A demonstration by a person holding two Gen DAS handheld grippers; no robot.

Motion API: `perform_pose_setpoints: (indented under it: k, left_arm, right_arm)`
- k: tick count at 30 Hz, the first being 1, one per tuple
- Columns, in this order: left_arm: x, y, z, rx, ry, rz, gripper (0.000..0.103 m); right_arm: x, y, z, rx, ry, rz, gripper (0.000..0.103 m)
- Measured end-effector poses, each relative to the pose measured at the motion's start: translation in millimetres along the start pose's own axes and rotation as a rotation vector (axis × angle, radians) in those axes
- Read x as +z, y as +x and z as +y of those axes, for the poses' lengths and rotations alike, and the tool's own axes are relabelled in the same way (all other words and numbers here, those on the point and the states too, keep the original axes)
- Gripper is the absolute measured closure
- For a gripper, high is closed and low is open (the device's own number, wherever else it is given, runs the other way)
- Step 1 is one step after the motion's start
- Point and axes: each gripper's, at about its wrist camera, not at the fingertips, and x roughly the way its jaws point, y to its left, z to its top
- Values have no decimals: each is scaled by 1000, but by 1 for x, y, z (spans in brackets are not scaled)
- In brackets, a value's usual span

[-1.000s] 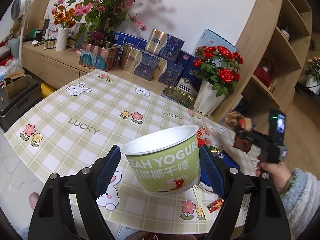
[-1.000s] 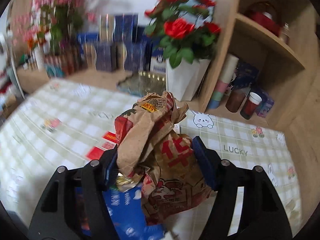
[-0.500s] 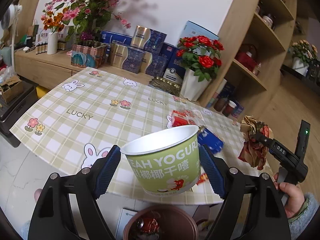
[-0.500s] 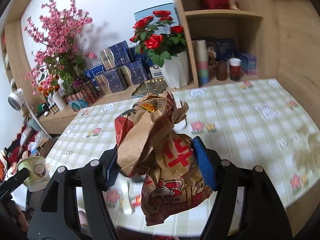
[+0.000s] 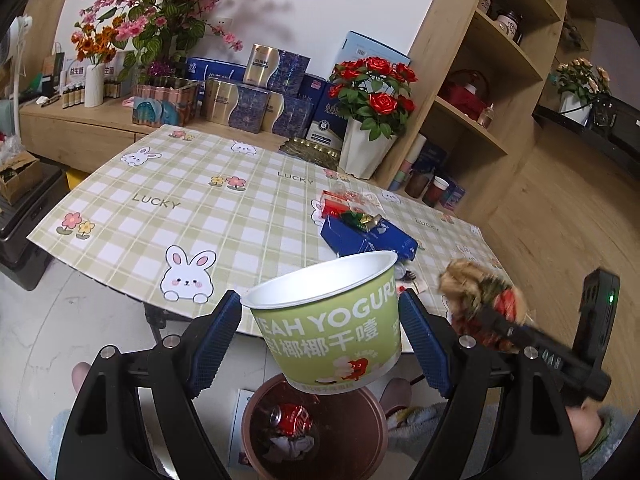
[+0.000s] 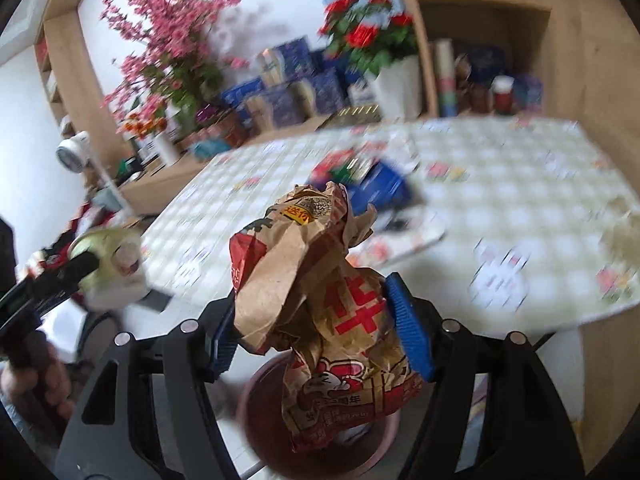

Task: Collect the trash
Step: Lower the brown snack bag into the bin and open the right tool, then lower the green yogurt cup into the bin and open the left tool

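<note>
Table (image 5: 168,184): green-and-white checked cloth with rabbits, flowers and "LUCKY" print; near edge overhanging a pale tiled floor.
Bin (image 5: 368,416): round brown plastic trash bin on the floor, just off the table's near edge; crushed red drink can (image 5: 291,419) and crumpled grey paper inside.
Left gripper (image 5: 320,330): black frame, blue ribbed pads, clamped across the wall of a light-green paper yogurt cup (image 5: 332,328) with a white interior; cup upright, mouth tilted slightly toward the table, empty as far as visible.
Right gripper (image 6: 316,328): closed narrow on a crumpled brown paper bag (image 6: 320,280) with red print; bag standing tall between the pads, long axis roughly vertical, lower end hanging below them.
Left-over trash: flat blue packet (image 5: 370,240) with small red and gold wrappers on top, near the table's right side, a little back from the near edge; red-and-white wrapper just behind.
Key relation: bin below both loads. In the left wrist view, cup base overlapping the bin's far rim, opening lying nearer the person. In the right wrist view, bag's lower end already over the bin mouth (image 6: 256,408).
Nearer hand: right, by judgement; bag looks ready to drop straight down.
Left hand's need: probably a short pull back toward the person before letting go, else risk of the cup striking the rim and rolling off.
Blur: right wrist view smeared; fine detail on the table unreadable there.
</note>
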Motion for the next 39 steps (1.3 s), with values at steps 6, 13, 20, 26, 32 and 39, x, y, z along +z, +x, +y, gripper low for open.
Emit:
perform_pose_setpoints:
  k: [6,13,20,26,32,39]
  left_arm:
    - [-6,-4,7,8,-16,2,25]
    - [-6,-1,14,10,-34,1,25]
    - [-4,-2,22,13,-55,-5,25]
    - [-3,-4,27,19,-66,-7,25]
    - [-3,-1,26,18,-63,6,25]
    - [-2,0,24,19,-50,5,25]
  right_arm:
    - [-33,23,17,63,4,143,35]
    - [-53,60,41,97,-30,322,35]
    - [-63,84,50,22,-71,440,34]
    - [-67,95,48,-14,-67,486,34]
    - [-63,100,45,26,-49,483,28]
    - [-39,85,44,55,-35,394,19]
